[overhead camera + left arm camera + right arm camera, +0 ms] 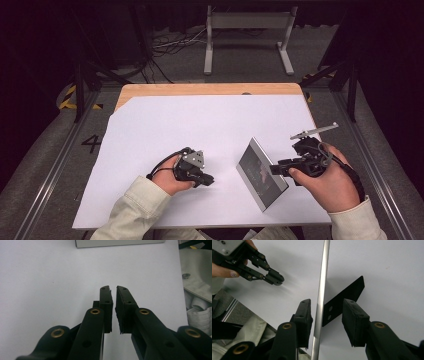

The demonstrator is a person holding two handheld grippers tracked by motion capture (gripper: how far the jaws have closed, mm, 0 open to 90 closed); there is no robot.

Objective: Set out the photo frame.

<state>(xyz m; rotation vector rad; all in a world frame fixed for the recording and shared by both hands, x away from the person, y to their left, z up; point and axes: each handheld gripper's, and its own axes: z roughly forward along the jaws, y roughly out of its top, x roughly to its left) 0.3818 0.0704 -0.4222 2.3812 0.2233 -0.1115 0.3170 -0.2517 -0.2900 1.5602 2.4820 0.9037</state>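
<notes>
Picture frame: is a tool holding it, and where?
Not gripped, it seems: the silver edge of the picture frame stands between the open jaws of the right tool. The left tool holds nothing.

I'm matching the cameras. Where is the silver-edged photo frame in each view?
High view: photo frame right of centre, at the right gripper.
Left gripper view: frame, a pale strip at the top edge.
Right gripper view: frame edge-on, upright between the jaws.
Shared landmark: white sheet.

Pic frame [120, 243] cut off at top
</notes>
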